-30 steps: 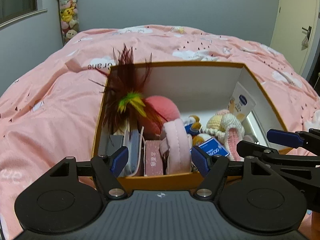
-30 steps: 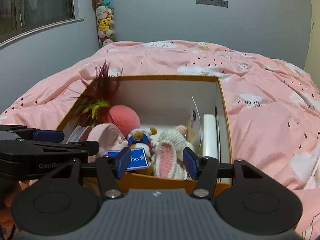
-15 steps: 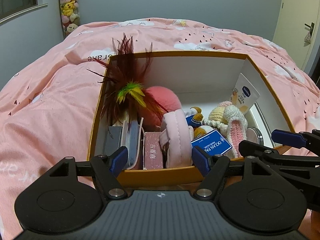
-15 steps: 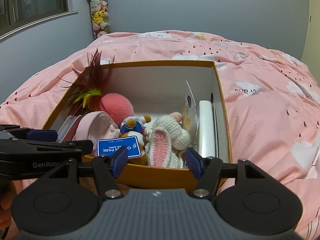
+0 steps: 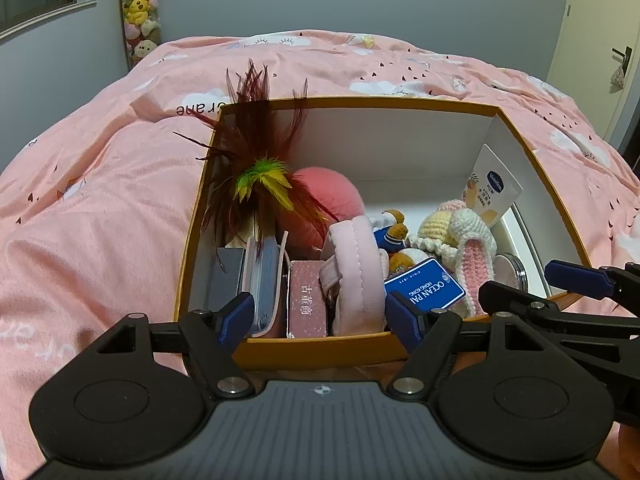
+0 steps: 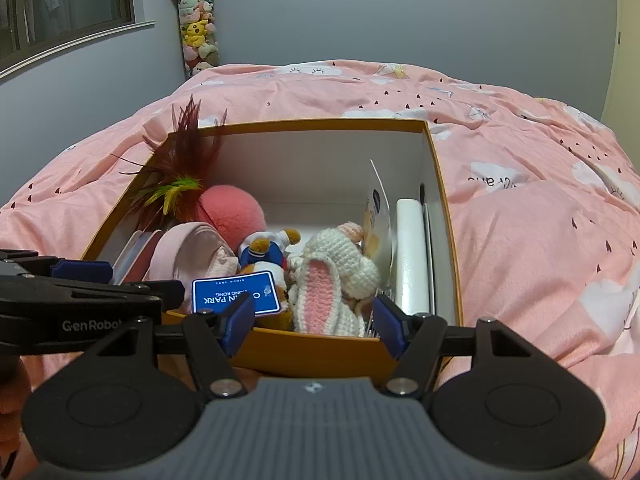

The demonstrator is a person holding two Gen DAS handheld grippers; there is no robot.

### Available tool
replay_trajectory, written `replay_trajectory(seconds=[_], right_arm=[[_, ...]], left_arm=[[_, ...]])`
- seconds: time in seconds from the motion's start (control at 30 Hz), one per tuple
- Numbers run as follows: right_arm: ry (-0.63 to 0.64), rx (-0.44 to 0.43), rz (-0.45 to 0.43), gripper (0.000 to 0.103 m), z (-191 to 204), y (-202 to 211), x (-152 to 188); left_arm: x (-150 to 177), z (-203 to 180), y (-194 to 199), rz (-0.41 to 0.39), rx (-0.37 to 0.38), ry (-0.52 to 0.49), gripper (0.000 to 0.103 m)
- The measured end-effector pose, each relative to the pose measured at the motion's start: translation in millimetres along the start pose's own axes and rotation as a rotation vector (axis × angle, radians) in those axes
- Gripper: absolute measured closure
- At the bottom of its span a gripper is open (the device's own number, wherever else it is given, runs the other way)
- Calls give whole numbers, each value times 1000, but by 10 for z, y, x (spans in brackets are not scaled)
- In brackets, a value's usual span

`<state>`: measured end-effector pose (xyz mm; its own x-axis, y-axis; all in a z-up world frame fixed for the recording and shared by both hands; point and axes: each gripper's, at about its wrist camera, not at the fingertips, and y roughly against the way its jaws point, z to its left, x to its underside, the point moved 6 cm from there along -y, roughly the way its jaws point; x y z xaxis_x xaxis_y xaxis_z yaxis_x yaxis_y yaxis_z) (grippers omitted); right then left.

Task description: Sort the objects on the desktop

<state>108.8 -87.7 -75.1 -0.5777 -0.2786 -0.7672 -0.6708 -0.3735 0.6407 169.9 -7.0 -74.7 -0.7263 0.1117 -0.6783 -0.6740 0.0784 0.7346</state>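
An open orange box (image 5: 320,346) (image 6: 320,346) with white inner walls sits on a pink bed. It holds a feather toy (image 5: 260,168) (image 6: 180,184), a pink ball (image 5: 332,192) (image 6: 236,216), a pink strap (image 5: 356,272), a small pink box (image 5: 308,304), a blue Ocean Park tag (image 5: 426,286) (image 6: 236,292), a crocheted bunny (image 5: 468,236) (image 6: 336,276) and a Vaseline tube (image 5: 494,186). My left gripper (image 5: 320,316) is open and empty at the box's near edge. My right gripper (image 6: 314,320) is open and empty at the same edge, further right.
The pink duvet (image 5: 100,200) (image 6: 540,220) surrounds the box. A hanging column of plush toys (image 6: 198,36) stands at the far wall. A white roll (image 6: 412,256) lies along the box's right wall. A door (image 5: 600,40) is at the far right.
Both grippers have risen and tipped down over the box's near edge, so more of the contents show. Both stay open and empty.
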Motion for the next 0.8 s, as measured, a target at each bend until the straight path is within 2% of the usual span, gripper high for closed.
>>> replay_trajectory(seconds=[0.8], right_arm=[[2,4,3,36,-23,-13,10]], left_arm=[[15,6,-6,3,-1,12,18]])
